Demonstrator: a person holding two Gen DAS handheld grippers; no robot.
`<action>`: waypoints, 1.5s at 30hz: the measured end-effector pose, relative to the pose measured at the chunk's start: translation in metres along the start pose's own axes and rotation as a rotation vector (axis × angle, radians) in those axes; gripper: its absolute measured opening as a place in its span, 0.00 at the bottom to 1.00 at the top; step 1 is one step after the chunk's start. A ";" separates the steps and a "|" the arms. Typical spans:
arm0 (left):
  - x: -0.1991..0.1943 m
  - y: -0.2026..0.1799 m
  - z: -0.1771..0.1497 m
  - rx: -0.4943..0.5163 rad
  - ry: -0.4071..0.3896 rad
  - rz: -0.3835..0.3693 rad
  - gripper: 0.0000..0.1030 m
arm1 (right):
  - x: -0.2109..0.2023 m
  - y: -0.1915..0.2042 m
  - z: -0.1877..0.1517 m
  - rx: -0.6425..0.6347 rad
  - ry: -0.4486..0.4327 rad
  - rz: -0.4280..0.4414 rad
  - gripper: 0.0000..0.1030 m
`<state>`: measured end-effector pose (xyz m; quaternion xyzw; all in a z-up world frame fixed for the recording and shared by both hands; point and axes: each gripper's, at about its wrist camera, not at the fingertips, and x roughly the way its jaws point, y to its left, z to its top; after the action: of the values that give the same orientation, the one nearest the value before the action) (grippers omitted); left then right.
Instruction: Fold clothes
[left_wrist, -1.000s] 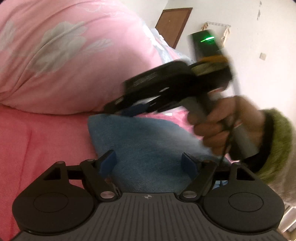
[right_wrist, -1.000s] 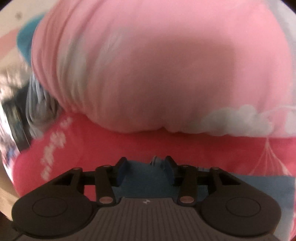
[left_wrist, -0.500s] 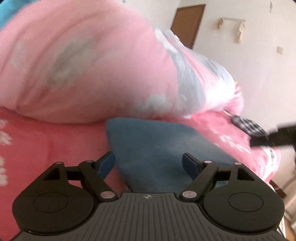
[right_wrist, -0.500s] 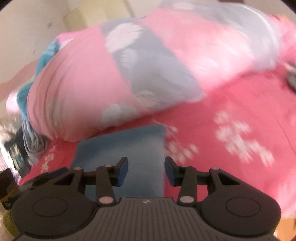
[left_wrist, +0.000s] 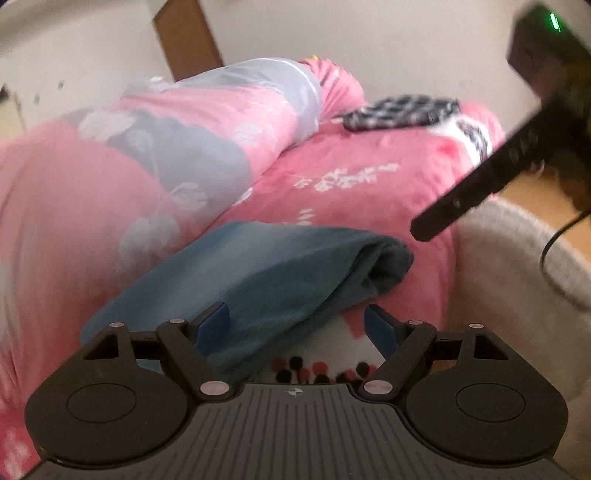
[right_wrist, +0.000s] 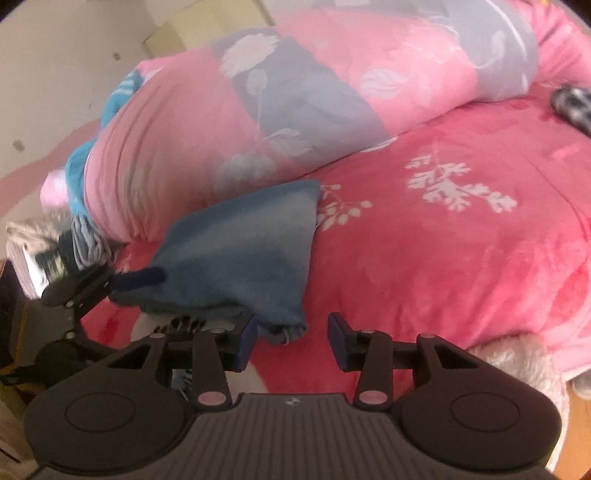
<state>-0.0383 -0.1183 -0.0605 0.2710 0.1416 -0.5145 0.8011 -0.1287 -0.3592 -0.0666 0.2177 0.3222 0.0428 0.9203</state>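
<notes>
A folded blue garment is lying on the pink floral bedspread, against the rolled pink-and-grey quilt. The left gripper is hovering with its fingers spread apart over the garment's near edge, gripping nothing. The right gripper is likewise standing released, beside the garment's corner. A checked cloth is lying farther off.

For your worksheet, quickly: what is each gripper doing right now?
Left gripper: open, holding nothing, one finger over the blue cloth.
Right gripper: open, holding nothing.
</notes>
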 end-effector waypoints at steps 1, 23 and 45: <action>0.005 -0.006 0.001 0.036 0.007 0.012 0.78 | 0.000 0.000 0.000 0.003 -0.001 0.008 0.43; 0.013 0.008 0.018 -0.018 -0.027 0.038 0.74 | 0.036 0.083 -0.013 -0.618 -0.078 -0.213 0.34; 0.020 0.017 0.022 -0.108 -0.057 0.022 0.42 | 0.019 0.063 0.000 -0.342 -0.138 -0.132 0.26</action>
<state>-0.0160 -0.1406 -0.0481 0.2142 0.1432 -0.5046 0.8240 -0.1097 -0.2983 -0.0509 0.0391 0.2602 0.0216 0.9645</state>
